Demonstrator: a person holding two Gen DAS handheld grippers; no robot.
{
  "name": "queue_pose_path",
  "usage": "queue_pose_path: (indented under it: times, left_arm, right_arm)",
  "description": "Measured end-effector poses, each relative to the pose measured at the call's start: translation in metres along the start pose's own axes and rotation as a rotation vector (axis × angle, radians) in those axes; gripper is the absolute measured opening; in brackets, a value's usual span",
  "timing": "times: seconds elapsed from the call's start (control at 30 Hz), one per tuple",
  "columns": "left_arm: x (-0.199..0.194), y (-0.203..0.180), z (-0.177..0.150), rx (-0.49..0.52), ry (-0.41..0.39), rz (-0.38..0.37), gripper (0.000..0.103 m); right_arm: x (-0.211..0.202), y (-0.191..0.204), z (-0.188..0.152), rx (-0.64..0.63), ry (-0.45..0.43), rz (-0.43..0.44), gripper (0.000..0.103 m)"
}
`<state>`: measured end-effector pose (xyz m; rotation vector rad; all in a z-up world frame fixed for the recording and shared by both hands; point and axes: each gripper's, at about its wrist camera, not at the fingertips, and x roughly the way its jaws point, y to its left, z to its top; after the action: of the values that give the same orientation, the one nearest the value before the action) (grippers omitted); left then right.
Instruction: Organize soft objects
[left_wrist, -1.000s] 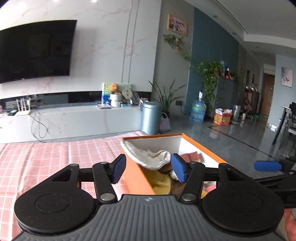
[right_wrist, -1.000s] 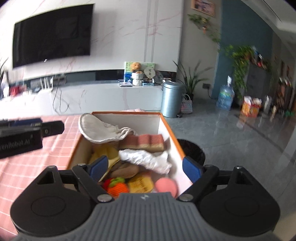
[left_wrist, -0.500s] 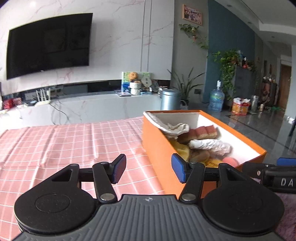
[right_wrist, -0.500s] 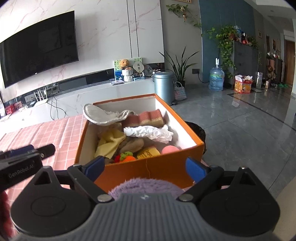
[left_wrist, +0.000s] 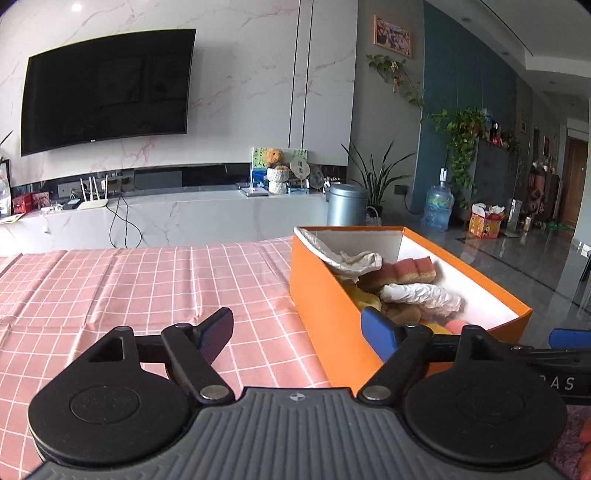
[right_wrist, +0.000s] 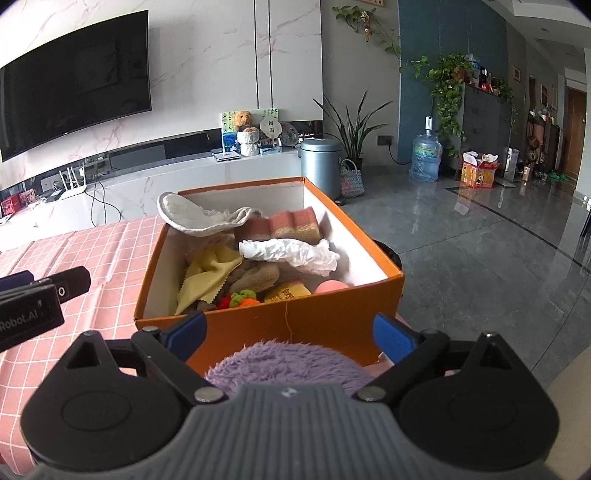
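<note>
orange box (right_wrist: 295, 325), pink checked tablecloth (left_wrist: 147, 288)

Handheld gripper hardware, both units

Each unit, left gripper (left_wrist: 297, 330) and right gripper (right_wrist: 290, 334): ribbed grey housing, two black disc hubs, black linkage arms with silver pivot screws, blue finger pads (right_wrist: 393, 338); white lettering marks the side body.

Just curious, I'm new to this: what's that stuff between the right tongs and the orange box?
A fluffy purple item lies there, in front of the orange box, between the open right tongs. The right wrist view shows it.
</note>
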<state>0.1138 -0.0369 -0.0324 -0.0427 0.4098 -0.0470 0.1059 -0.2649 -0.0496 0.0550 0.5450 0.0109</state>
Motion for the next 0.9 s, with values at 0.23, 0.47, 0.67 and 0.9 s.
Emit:
queue_pose_path:
  times: [0.23, 0.47, 0.67, 0.9]
  left_arm:
    - [-0.0002, -0.0023, -0.0012, 0.005, 0.013, 0.011, 0.094]
    - [0.0016, -0.0026, -0.0008, 0.011, 0.038, 0.041, 0.094]
    - [0.0031, -0.0024, -0.0016, 0.015, 0.059, 0.044, 0.094]
    - [0.0033, -0.0046, -0.0024, 0.021, 0.064, 0.041, 0.094]
  right_arm:
    - [0.0002, -0.0002, 0.0004, 0.002, 0.001, -0.001, 0.095]
    - [0.0002, 0.0002, 0.0003, 0.0, 0.004, -0.001, 0.095]
    - [-0.0003, -0.0003, 0.0008, -0.003, 0.008, -0.002, 0.095]
    - [0.0012, -0.001, 0.0006, 0.002, 0.012, 0.003, 0.095]
